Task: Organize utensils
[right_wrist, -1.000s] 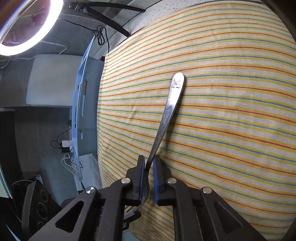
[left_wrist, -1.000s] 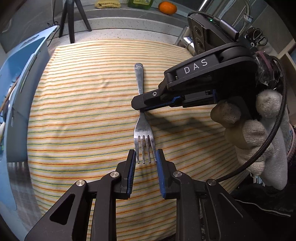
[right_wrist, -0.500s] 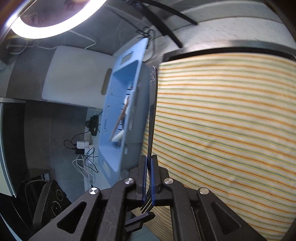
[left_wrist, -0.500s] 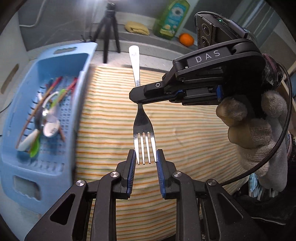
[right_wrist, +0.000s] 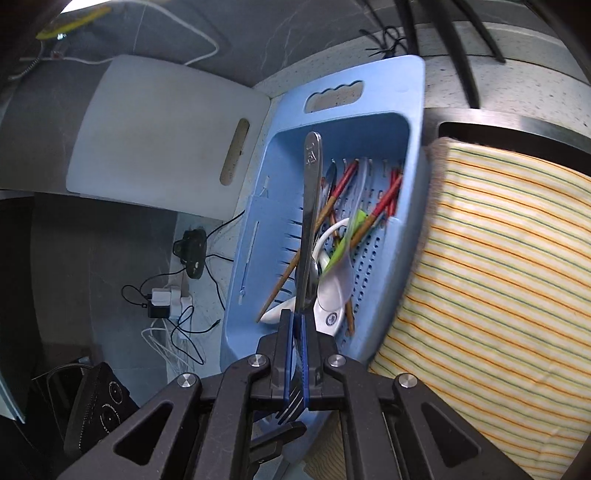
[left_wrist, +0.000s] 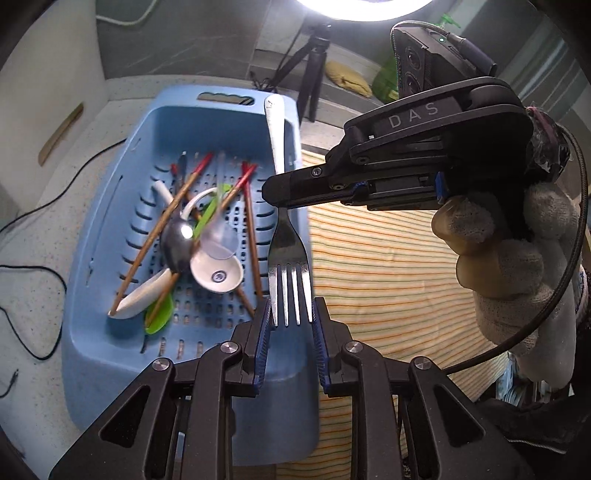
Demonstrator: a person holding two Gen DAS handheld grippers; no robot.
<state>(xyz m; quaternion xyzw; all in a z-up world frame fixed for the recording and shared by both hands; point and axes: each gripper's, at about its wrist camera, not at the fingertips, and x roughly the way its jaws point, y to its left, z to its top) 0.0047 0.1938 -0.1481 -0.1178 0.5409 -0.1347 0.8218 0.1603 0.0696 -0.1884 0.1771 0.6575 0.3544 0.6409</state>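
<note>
1. Gripping the fork at its neck, the right tool is clenched tight on the metal; in the right wrist view its 2 blue pads squeeze the neck edge-on, with the tines poking out below them.
2. At the fork's near end, the left tool has its 2 pads set against the outer edges of the 4 tines, so it grasps the fork head across its width.
3. Held by both tools, the fork is off the desk, handle pointing far and tines pointing near, above the right rim of the blue basket.
4. Inside the basket lies a loose heap: wooden chopsticks with red tips, a metal spoon, white ceramic spoons, a green plastic spoon and a clear one.
5. Right of the basket, and touching its side, is a cloth with orange, green and blue stripes.
6. A gloved hand wraps the right tool's grip, and a black cable runs from it.
7. Left of the basket, the right wrist view shows a pale cutting board leaning upright, with chargers and cables below it.
8. Far behind the basket, the left wrist view shows a black tripod under a bright ring light.
</note>
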